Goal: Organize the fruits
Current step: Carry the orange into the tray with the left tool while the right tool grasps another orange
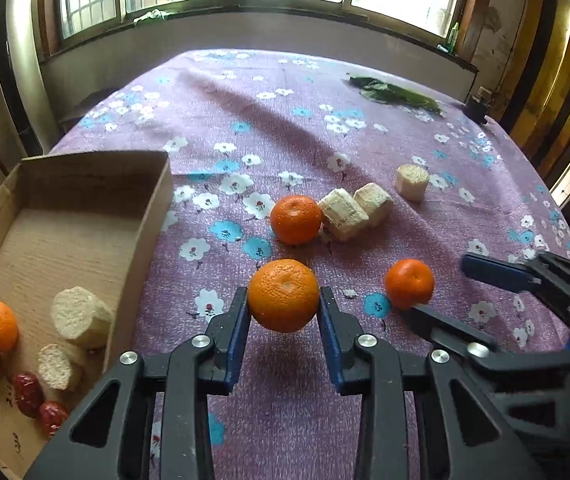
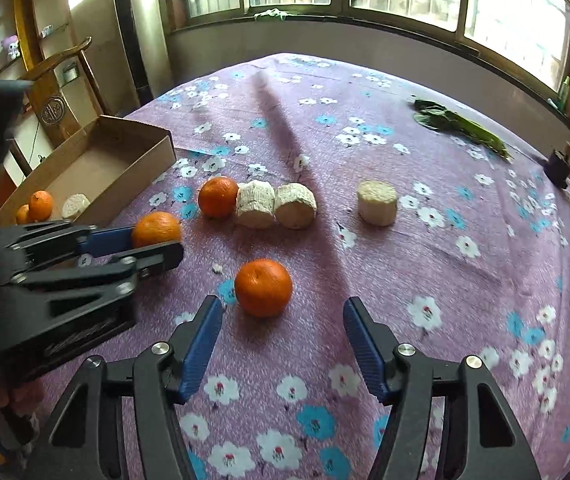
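Between the blue pads of the left claw sits a mandarin, clamped on both flanks just above the flowered tabletop. The cardboard box, already holding mandarins, pale cut chunks and red dates, lies close to that claw's left, so the carry looks short. The right claw stands apart and empty, a second mandarin just ahead of its fingertips and nearer the left finger; it likely needs to slide forward before closing

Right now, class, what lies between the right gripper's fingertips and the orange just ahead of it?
Nothing but bare flowered cloth: the right wrist view shows the right gripper open, the orange just beyond its tips.
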Demonstrator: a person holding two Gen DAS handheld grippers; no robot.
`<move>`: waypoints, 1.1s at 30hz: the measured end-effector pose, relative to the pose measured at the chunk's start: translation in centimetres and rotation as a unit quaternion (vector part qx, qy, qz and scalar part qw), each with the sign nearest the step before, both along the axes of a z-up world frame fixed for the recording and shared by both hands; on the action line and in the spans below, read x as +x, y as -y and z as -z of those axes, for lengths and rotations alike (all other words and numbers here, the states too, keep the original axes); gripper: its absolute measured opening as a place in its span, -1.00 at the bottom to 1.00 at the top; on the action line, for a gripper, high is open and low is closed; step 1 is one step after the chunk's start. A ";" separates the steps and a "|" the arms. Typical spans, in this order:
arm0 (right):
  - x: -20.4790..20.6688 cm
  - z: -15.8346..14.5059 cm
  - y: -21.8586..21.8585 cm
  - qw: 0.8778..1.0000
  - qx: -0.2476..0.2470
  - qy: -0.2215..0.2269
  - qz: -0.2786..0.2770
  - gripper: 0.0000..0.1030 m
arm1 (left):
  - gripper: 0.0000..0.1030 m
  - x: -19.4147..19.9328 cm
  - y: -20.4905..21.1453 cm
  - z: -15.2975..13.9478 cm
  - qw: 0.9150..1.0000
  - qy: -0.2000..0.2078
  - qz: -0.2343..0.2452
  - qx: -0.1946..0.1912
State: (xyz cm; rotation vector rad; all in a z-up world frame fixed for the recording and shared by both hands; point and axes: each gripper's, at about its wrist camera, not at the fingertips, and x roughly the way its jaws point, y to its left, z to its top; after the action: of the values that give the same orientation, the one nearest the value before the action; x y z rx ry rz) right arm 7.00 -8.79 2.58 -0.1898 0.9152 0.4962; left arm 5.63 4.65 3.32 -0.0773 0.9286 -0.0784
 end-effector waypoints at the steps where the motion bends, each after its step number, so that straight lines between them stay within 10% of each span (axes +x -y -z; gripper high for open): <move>1: 0.5 0.5 -0.5 1.000 0.002 -0.011 -0.009 0.05 | -0.37 -0.4 -0.1 -0.4 1.000 0.004 -0.002 0.001; 3: 0.9 1.3 -1.0 1.000 -0.010 -0.024 -0.016 -0.30 | -0.37 -0.9 -0.4 -0.9 1.000 0.009 -0.005 0.002; 15: -1.9 -1.8 1.0 0.998 0.058 -0.014 -0.015 -0.30 | -0.37 -4.0 -2.3 -2.9 0.999 0.037 -0.028 0.024; 33: -4.2 -4.3 -9.3 0.991 0.068 0.001 -0.117 -0.30 | -0.37 -7.7 -10.2 -3.9 0.992 0.051 -0.098 0.056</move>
State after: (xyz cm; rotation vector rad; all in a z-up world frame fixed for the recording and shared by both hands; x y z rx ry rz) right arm 2.77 0.48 6.86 -0.1742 0.8584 0.7738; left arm -2.03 14.86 7.22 -0.0595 0.8180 0.1501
